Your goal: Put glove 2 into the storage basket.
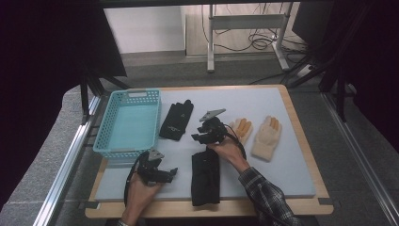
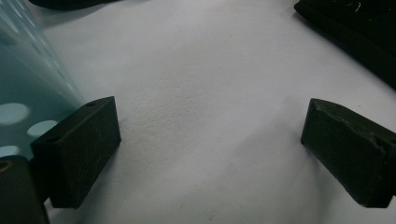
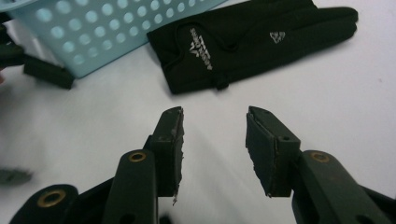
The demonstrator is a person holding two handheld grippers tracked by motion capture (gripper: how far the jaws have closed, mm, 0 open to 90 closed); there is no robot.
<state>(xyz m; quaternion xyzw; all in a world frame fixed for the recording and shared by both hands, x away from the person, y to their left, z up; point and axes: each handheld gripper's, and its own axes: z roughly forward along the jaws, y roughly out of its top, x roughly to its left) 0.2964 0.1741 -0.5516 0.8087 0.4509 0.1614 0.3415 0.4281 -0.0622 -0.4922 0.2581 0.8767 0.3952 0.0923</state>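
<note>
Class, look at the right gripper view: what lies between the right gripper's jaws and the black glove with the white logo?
Nothing: bare pale table surface separates the right gripper from the black glove, as the right gripper view shows.

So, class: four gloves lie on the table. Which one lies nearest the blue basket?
The black glove with white logos, right beside the basket. The other black glove lies at the table's near edge, and the two cream gloves lie further right.
</note>
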